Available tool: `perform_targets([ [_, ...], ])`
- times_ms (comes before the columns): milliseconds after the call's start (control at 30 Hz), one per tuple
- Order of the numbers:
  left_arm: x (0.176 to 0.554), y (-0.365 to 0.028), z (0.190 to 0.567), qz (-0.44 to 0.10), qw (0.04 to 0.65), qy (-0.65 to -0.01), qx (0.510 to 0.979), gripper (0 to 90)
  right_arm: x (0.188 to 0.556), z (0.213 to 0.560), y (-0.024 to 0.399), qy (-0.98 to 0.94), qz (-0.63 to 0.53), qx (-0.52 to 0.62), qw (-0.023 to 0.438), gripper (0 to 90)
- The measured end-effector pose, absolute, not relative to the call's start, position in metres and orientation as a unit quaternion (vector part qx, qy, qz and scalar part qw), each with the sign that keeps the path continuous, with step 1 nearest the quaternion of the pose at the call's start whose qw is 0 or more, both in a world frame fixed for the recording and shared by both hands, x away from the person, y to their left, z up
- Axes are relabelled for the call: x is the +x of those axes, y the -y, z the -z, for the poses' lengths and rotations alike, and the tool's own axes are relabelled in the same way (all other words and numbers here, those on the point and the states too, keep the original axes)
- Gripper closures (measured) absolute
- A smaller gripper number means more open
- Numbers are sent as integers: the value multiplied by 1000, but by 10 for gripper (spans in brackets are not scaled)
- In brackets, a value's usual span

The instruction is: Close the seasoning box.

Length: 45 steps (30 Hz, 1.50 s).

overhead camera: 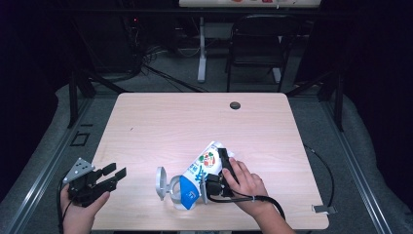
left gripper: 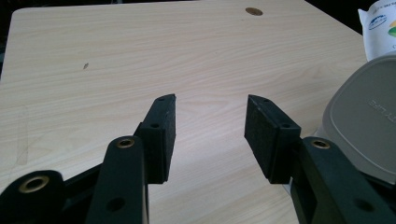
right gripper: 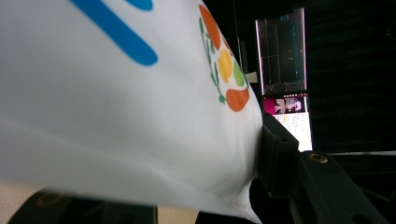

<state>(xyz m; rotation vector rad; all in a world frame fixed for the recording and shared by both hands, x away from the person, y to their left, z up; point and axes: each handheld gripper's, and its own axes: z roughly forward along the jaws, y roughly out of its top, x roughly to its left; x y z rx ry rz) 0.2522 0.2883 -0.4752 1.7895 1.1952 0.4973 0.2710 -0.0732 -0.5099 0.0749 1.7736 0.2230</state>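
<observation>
High view shows the right gripper clamped on a tilted pouch near the table's front edge; the soft pouch could slip. The left gripper hovers wide open, empty.

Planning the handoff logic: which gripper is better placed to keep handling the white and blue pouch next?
Right. The right gripper is closed on the white and blue pouch, one pad pressed against its side. The left gripper is open and empty at the wooden table edge, apart from the pouch.
</observation>
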Motion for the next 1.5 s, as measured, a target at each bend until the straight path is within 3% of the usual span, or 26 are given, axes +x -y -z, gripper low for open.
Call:
perform_targets([
  [1500, 252, -289, 475, -201, 451, -483, 723, 539, 269, 509, 73, -773, -99, 24, 626, 585],
])
